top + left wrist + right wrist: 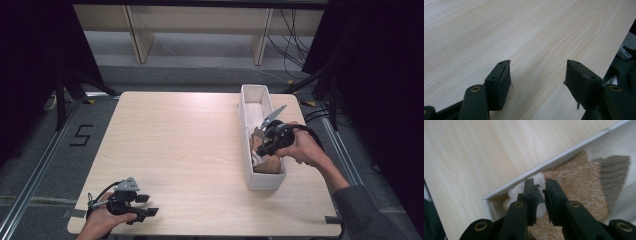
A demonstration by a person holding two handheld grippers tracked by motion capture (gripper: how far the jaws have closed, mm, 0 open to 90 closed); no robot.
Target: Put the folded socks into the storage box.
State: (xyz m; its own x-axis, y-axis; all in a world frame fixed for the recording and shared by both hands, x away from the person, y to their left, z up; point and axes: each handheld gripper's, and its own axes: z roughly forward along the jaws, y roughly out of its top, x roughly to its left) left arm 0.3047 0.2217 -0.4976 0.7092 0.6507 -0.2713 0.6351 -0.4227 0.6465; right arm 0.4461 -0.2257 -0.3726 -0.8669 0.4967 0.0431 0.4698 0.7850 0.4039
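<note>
A fuzzy orange-brown sock [579, 185] with a white tip [537, 178] and a grey ribbed cuff [614, 170] lies in the near end of a long white bin [243, 140]. My right gripper [541, 188] reaches down into the bin, shut on the sock's white tip. In the high view the right gripper [260, 150] sits over the sock [270, 165]. Near the table's front left corner my left gripper [147, 205] rests low over the wood. Its jaws [537, 75] stand wide apart with nothing between them.
The light wooden table [175, 140] stretches bare between the two grippers. The bin runs front to back along the right side. Dark curtains, a metal frame and cables surround the table.
</note>
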